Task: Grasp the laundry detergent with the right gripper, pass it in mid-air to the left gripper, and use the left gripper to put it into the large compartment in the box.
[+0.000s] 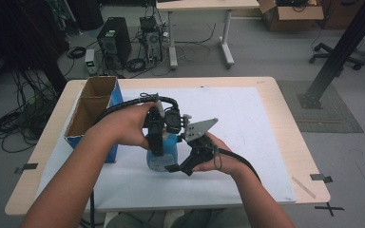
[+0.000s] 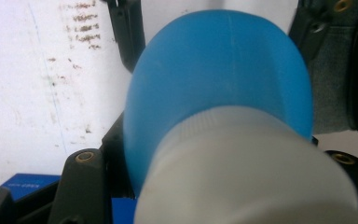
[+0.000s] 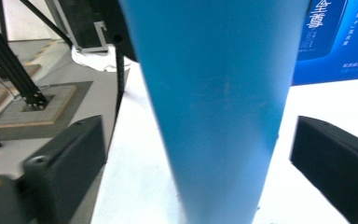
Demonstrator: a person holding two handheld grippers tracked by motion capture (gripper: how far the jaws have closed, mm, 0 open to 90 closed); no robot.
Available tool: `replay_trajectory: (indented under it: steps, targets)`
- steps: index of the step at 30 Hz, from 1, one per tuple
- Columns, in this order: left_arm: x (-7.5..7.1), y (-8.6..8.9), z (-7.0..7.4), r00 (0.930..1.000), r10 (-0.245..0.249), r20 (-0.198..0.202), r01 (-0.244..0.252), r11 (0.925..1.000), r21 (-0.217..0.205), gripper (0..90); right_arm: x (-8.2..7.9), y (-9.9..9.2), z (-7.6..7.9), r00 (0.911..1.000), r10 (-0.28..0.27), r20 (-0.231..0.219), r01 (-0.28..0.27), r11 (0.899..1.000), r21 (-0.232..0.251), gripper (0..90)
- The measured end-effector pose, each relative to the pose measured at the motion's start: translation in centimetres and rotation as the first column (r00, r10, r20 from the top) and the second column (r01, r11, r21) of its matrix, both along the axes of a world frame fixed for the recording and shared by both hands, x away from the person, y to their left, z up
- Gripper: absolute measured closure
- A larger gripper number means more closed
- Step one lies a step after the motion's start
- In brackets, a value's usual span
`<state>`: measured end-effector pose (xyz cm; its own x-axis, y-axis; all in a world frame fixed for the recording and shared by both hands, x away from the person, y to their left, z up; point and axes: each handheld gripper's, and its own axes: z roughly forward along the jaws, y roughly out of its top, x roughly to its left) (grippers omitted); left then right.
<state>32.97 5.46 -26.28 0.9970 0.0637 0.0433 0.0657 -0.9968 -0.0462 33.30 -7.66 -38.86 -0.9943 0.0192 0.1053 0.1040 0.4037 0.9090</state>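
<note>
Blue bottle (image 3: 219, 102), Chinese-lettered blue box (image 3: 335, 37).

Bottle (image 1: 164, 154) stands mid-mat, blocked from above by left gripper (image 1: 156, 137) clamped on its cap (image 2: 242, 158), and from the person's right by right gripper (image 1: 183, 166) low at its base. Right gripper view: jaws spread, gap on each side of bottle body, pads not touching. Open-top box (image 1: 92, 111) close on the left, narrow lane between it and bottle, taken up by left hand (image 1: 128, 124). Mat (image 1: 247, 128) bare to the right and behind the bottle: free approach there. Front strip of mat crossed by both forearms. Table (image 1: 285, 109) edge bare on the right.
</note>
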Motion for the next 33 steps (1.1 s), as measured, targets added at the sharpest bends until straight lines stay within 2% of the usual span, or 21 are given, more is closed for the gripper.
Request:
replay_trajectory:
  steps: [3,10,15,18,19,21,22,23,24,25,26,28,29,30,31,32,33]
  targets:
    - [0.1,0.1,0.2,0.9999,0.015,-0.004,-0.015,0.9999,-0.003,38.9,0.0,-0.3,0.0,0.9999,0.010,-0.011,-0.011,1.000,-0.002,0.5]
    - [0.3,0.4,0.5,0.9992,0.040,-0.003,-0.040,0.9992,-0.009,38.8,0.1,-1.7,0.7,0.9993,0.036,0.001,-0.036,0.999,0.001,0.4]
    - [0.5,0.9,1.2,0.9972,0.075,0.004,-0.075,0.9970,-0.021,38.7,0.7,-3.9,1.8,0.9989,0.046,-0.006,-0.046,0.999,-0.017,0.6]
    - [0.6,1.2,1.6,0.9947,0.102,0.005,-0.102,0.9944,-0.028,38.7,1.0,-4.9,2.3,0.9997,0.025,-0.005,-0.025,0.999,-0.028,0.3]
    - [0.8,1.4,2.0,0.9899,0.142,0.001,-0.142,0.9893,-0.035,38.7,1.3,-5.7,2.8,1.0000,0.004,0.001,-0.004,0.999,-0.047,0.3]
    - [0.9,1.5,2.2,0.9871,0.160,-0.002,-0.160,0.9865,-0.036,38.7,1.5,-6.1,3.1,1.0000,-0.003,0.008,0.003,0.998,-0.060,0.4]
    - [1.2,1.6,2.6,0.9786,0.206,-0.005,-0.206,0.9779,-0.038,38.7,1.8,-6.9,3.6,0.9993,-0.019,0.032,0.022,0.995,-0.094,0.6]
    - [1.2,1.6,2.6,0.9786,0.206,-0.005,-0.206,0.9779,-0.038,38.7,1.9,-7.3,3.8,0.9985,-0.029,0.046,0.033,0.994,-0.106,0.4]
    - [1.3,1.7,2.8,0.9720,0.235,-0.006,-0.235,0.9712,-0.040,38.7,1.9,-7.3,3.8,0.9985,-0.029,0.046,0.033,0.994,-0.106,0.4]
    - [1.5,1.7,3.0,0.9661,0.258,-0.005,-0.258,0.9653,-0.039,38.7,2.2,-8.0,4.3,0.9969,-0.037,0.069,0.047,0.989,-0.142,0.8]
    - [1.7,1.8,3.3,0.9555,0.295,0.002,-0.295,0.9547,-0.039,38.7,2.4,-8.3,4.6,0.9960,-0.041,0.079,0.053,0.986,-0.159,0.7]
    - [1.9,2.0,3.6,0.9465,0.322,0.010,-0.322,0.9461,-0.035,38.7,2.7,-8.9,5.0,0.9944,-0.055,0.091,0.072,0.978,-0.195,0.8]
    - [1.9,2.0,3.6,0.9465,0.322,0.010,-0.322,0.9461,-0.035,38.7,2.7,-8.9,5.0,0.9944,-0.055,0.091,0.072,0.978,-0.195,0.8]
    - [2.0,2.0,3.8,0.9402,0.340,0.013,-0.340,0.9398,-0.038,38.7,2.9,-9.2,5.2,0.9935,-0.059,0.098,0.079,0.973,-0.215,1.0]
    - [2.3,2.2,4.3,0.9247,0.381,0.013,-0.380,0.9243,-0.038,38.7,3.2,-9.7,5.7,0.9925,-0.062,0.106,0.087,0.963,-0.256,1.2]
    - [2.5,2.3,4.6,0.9190,0.394,0.013,-0.393,0.9186,-0.040,38.7,3.3,-10.0,5.9,0.9922,-0.062,0.108,0.090,0.957,-0.277,1.3]
    - [2.5,2.3,4.6,0.9190,0.394,0.013,-0.393,0.9186,-0.040,38.7,3.5,-10.2,6.1,0.9918,-0.059,0.113,0.091,0.949,-0.301,1.3]
